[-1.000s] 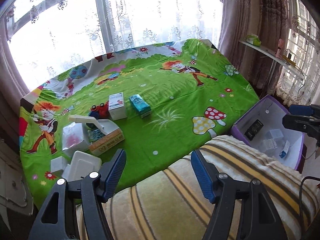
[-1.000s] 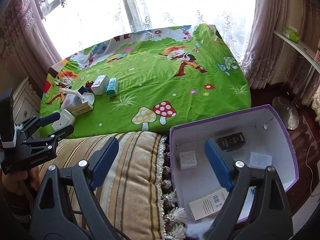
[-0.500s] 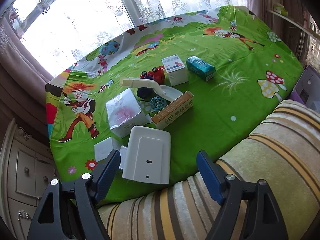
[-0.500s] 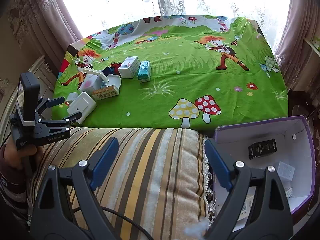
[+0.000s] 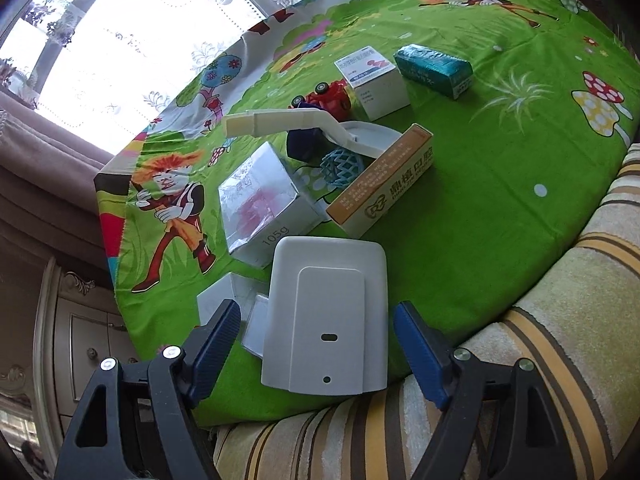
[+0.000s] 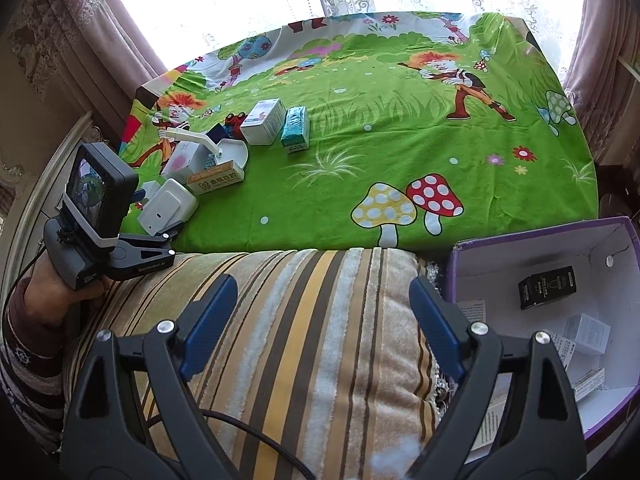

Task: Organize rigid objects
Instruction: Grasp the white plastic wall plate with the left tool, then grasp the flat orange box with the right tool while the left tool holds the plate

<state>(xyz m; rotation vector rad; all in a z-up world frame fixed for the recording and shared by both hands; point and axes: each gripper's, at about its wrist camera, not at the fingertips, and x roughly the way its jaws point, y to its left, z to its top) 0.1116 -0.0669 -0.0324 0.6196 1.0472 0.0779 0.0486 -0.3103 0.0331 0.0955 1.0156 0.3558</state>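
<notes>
A bed [image 6: 400, 128] under a green cartoon-print sheet carries a cluster at its left: a flat white plastic case [image 5: 326, 320] nearest, an orange-and-white carton [image 5: 384, 184], a silver box [image 5: 260, 200], and farther off a white box [image 5: 370, 80] beside a teal box [image 5: 434, 68].

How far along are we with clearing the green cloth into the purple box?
Done: the purple box already holds a black box and a few small white ones. In hand: nothing yet; the left gripper is open around the white device, pads not touching, and the right gripper is open over the cushion. Left: the device, orange box, teal box and others.
</notes>
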